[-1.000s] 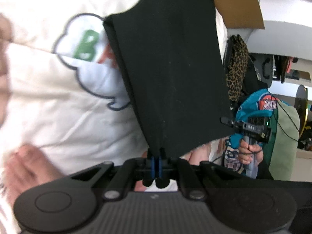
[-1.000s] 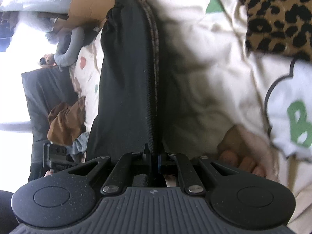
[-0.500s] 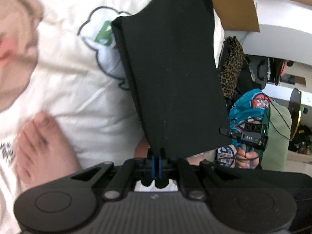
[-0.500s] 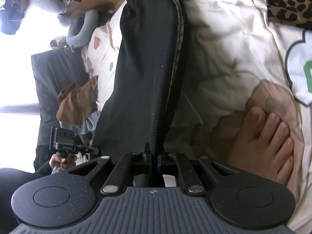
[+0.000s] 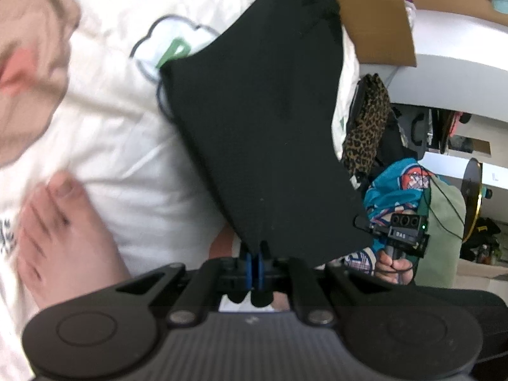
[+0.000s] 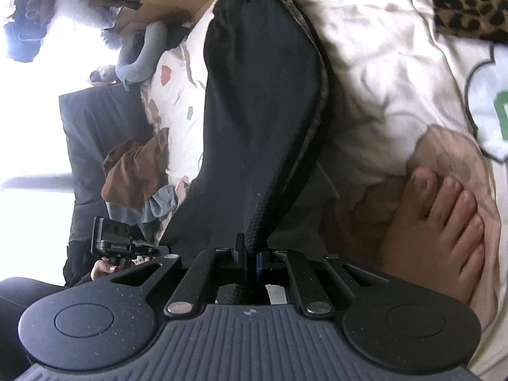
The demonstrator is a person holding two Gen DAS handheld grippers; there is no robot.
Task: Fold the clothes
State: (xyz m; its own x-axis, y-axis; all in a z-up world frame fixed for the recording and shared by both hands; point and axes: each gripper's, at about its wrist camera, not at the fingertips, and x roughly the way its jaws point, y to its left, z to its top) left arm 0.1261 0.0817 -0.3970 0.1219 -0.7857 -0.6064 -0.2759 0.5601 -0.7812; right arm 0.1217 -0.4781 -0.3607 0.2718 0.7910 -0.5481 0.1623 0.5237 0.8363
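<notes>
black garment (image 5: 263,133): matt cloth | bedsheet (image 5: 127,146): soft creased cloth | cardboard box (image 5: 377,16): dull paperboard | gripper bodies: matt speckled plastic

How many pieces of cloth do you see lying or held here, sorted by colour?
Black: 1, the black garment held by both grippers
Leopard print: 1, the leopard-print cloth
Brown: 1, the brown cloth
Teal patterned: 1, the teal cloth
Total: 4
</notes>
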